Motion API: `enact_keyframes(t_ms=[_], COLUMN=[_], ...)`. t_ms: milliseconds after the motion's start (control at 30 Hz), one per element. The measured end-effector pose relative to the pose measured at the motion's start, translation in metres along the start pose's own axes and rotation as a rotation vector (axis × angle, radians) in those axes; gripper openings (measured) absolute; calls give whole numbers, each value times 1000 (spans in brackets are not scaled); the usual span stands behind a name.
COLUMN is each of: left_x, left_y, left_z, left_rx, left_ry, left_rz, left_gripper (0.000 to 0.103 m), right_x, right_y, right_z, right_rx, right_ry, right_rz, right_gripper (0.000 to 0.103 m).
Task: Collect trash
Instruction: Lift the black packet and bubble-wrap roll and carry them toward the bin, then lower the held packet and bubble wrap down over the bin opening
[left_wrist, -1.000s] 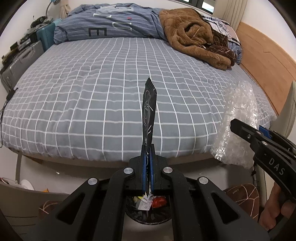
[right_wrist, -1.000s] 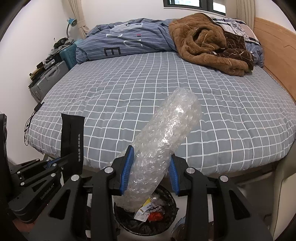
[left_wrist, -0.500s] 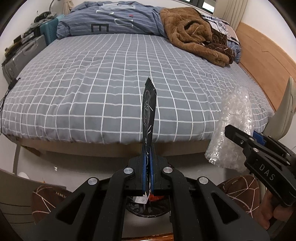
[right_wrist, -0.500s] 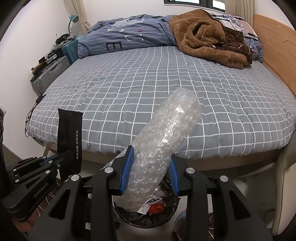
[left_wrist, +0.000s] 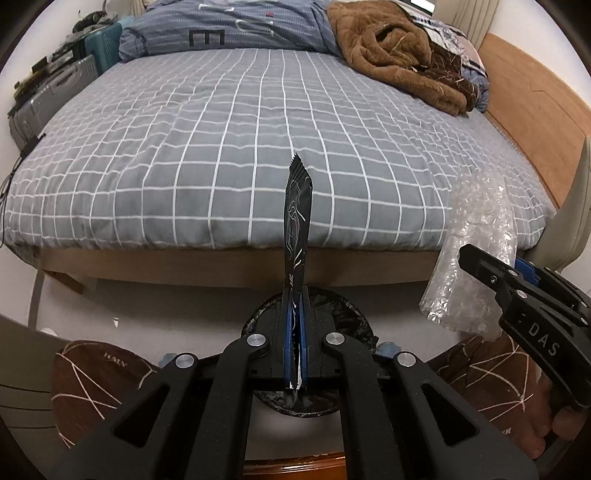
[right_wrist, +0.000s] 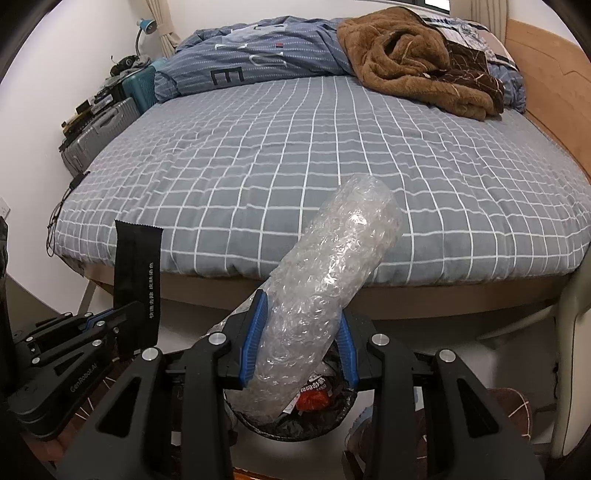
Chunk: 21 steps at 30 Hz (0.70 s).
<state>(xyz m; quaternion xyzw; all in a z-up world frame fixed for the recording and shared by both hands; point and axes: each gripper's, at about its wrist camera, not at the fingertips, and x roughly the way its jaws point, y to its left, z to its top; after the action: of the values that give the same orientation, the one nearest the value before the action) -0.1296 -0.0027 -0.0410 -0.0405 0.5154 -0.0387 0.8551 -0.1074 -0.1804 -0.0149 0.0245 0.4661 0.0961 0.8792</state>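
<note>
My left gripper (left_wrist: 294, 295) is shut on a thin black snack wrapper (left_wrist: 297, 225) that stands upright out of its jaws. Below it sits a round bin with a black liner (left_wrist: 347, 317), mostly hidden behind the fingers. My right gripper (right_wrist: 299, 314) is shut on a roll of clear bubble wrap (right_wrist: 332, 266), whose lower end hangs over the bin (right_wrist: 332, 413) holding red and white scraps. In the left wrist view the bubble wrap (left_wrist: 476, 236) and the right gripper (left_wrist: 517, 291) are at the right. The right wrist view shows the wrapper (right_wrist: 136, 273) and the left gripper (right_wrist: 110, 321) at the left.
A bed with a grey checked cover (left_wrist: 221, 129) fills the background, its wooden frame edge (left_wrist: 184, 266) just beyond the bin. A brown blanket (right_wrist: 406, 55) and a blue duvet (right_wrist: 251, 59) lie at its far end. Suitcases (right_wrist: 99, 129) stand at the left. Brown slippers (left_wrist: 96, 376) flank the bin.
Both grippers have come down and in toward the bin, still holding the wrapper and the bubble wrap. The bed edge sits higher in both views and the slippers have come into sight.
</note>
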Motion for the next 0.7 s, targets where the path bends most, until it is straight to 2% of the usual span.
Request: enact_keyframes(t_ms=[700], left_x=[43], left_y=[12], left_z=[-40], left_rx=[-49], left_ry=[62], left_rz=[8], left_gripper=[2], right_x=[52], right_y=[3], right_z=[-45], right_rx=[-6], right_ry=[104], right_rz=[10], right_gripper=[35])
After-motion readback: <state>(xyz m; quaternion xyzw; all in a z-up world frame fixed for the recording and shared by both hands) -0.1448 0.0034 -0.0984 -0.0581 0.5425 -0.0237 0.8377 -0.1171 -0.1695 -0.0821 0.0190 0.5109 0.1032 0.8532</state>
